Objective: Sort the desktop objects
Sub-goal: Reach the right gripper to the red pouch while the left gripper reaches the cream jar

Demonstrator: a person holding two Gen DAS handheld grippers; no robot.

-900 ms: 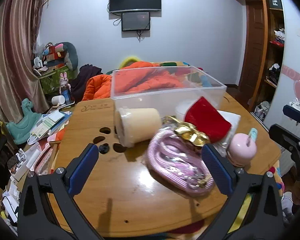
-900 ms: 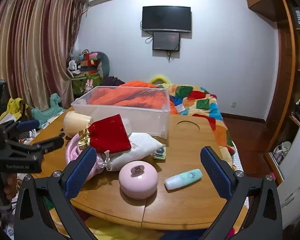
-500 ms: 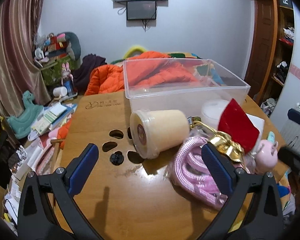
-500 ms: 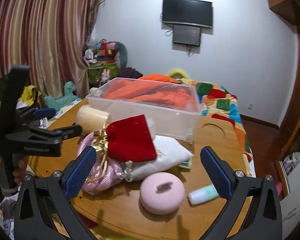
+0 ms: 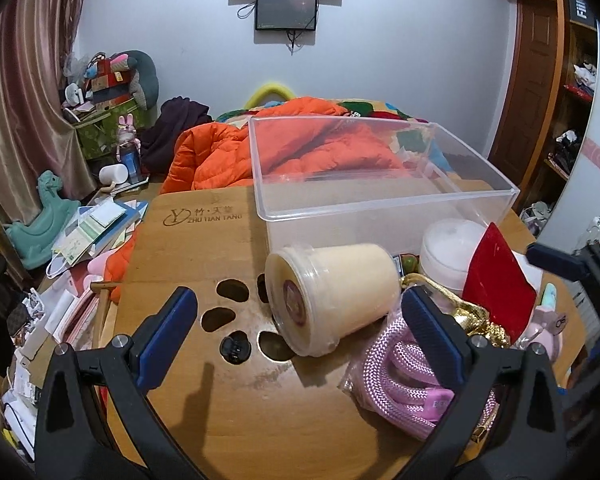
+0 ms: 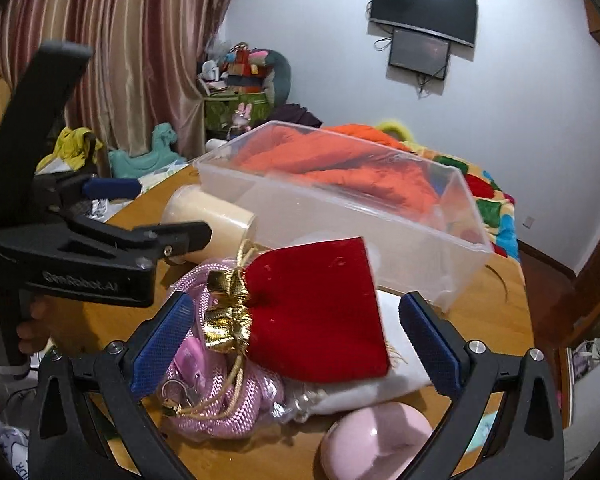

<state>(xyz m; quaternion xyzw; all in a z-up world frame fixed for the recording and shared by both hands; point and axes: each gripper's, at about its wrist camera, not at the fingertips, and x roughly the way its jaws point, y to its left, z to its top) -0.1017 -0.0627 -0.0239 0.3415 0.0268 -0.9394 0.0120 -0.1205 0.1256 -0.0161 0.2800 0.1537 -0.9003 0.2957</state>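
Blue-padded left gripper (image 5: 300, 334) and right gripper (image 6: 296, 340) both gape wide, holding nothing above the table (image 5: 228, 412).

My blue-padded black left gripper (image 5: 300, 336) faces a cream plastic lidded cup (image 5: 332, 298) on the honey-brown wooden table (image 5: 204, 240). Between my right gripper (image 6: 296, 336) pads lies a red velvet pouch (image 6: 320, 312) with a gold bow (image 6: 226, 320), over a braided pink rope (image 6: 228, 396). Far behind, a clear plastic bin (image 6: 340, 208) shows orange.
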